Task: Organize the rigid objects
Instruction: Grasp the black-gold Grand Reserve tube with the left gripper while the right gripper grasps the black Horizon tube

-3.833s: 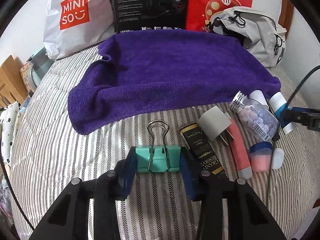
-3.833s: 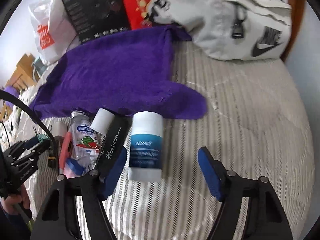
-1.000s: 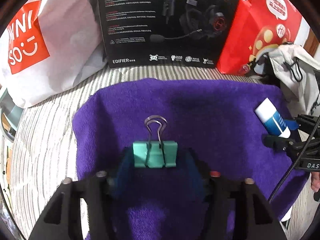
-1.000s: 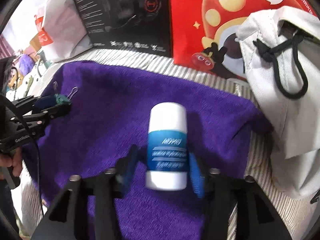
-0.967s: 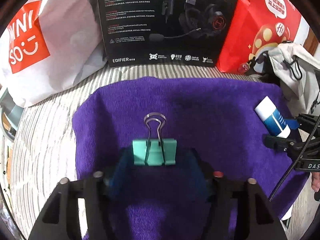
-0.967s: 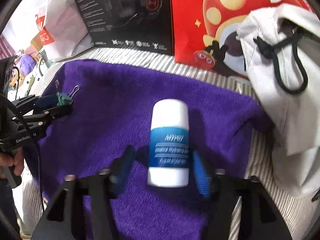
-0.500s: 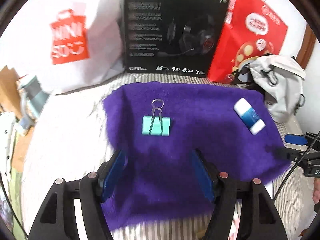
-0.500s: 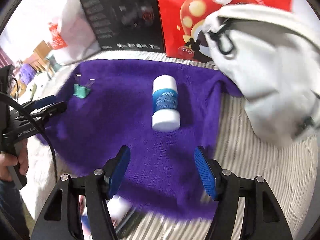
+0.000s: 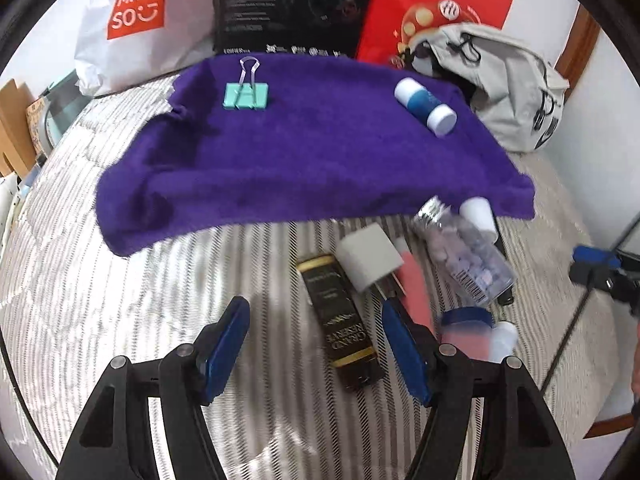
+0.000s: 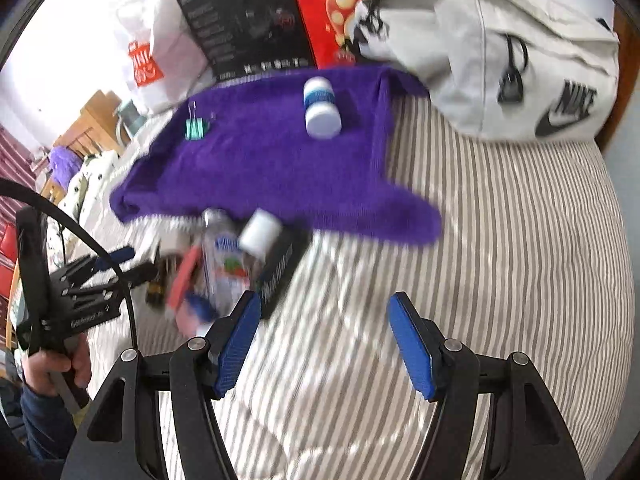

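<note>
Two items on towel: binder clip (image 9: 246,96) at the far left part, white-and-blue bottle (image 9: 425,106) at the far right part, well apart from each other.
Towel: purple (image 9: 312,160), spread on a striped bed (image 9: 100,300); its near edge hangs in a fold.
Clip: teal, lying flat, wire handles pointing away from the left gripper.
Bottle: on its side, white cap end toward the right gripper in the right wrist view (image 10: 321,107).
Left gripper: (image 9: 314,350) jaws wide apart, nothing between them; it hovers over bare bed just short of the towel's near edge, far from the clip.
Right gripper: (image 10: 324,346) jaws wide apart, nothing between them; over bare striped bed, well clear of the bottle.
Pile off towel: between the two grippers, just below the towel's near edge. Black box (image 9: 340,320) with gold lettering lies just inside the left gripper's right finger; grey plug (image 9: 370,258) touches its far end; pink tube (image 9: 414,284) beside the plug; clear jar (image 9: 464,256) of pale tablets to the right. Right wrist view of the pile is blurred.
Background: white shopping bag (image 9: 136,20), black carton (image 9: 292,4), red bag (image 9: 436,4), grey backpack (image 9: 504,80) along the bed's far edge.
Person: a hand (image 10: 52,364) grips the left gripper's handle, seen from the right wrist.
</note>
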{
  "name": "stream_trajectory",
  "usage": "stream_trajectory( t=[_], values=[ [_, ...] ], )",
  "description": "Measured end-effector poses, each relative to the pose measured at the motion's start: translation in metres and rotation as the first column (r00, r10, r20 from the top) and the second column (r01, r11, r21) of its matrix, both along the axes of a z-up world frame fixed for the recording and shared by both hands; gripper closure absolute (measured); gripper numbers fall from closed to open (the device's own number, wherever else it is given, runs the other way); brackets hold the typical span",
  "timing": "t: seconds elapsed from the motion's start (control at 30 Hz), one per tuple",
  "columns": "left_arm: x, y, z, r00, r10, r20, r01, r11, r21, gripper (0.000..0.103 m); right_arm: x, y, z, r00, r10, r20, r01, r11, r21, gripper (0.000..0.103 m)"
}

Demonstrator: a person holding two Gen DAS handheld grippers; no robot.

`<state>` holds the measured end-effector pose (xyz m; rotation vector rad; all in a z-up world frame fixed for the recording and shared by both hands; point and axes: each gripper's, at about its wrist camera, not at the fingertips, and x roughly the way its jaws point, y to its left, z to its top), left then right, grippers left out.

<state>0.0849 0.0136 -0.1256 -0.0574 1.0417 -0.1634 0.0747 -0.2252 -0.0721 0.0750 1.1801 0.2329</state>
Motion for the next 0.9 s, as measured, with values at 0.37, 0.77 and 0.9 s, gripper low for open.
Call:
stream_trajectory(
  t=[0.37,0.77,0.9],
  values=[
    [-0.007,0.004,-0.005,0.999,-0.013,0.048,0.007,0.994,0.106,0.036,-0.022,0.003,-0.009,1.0,-0.015,-0.02,0.015,1.0,0.004,0.037],
    [-0.007,-0.004,-0.004,0.997,-0.047,0.067,0.039,0.992,0.117,0.057,-0.004,0.022,-0.014,0.999,-0.032,-0.007,0.033,0.999,0.021,0.037],
    [-0.006,-0.006,-0.002,0.996,-0.064,0.065,0.056,0.992,0.114,0.08,0.008,0.031,-0.02,0.999,-0.039,0.013,0.039,0.999,0.032,0.037]
  ],
)
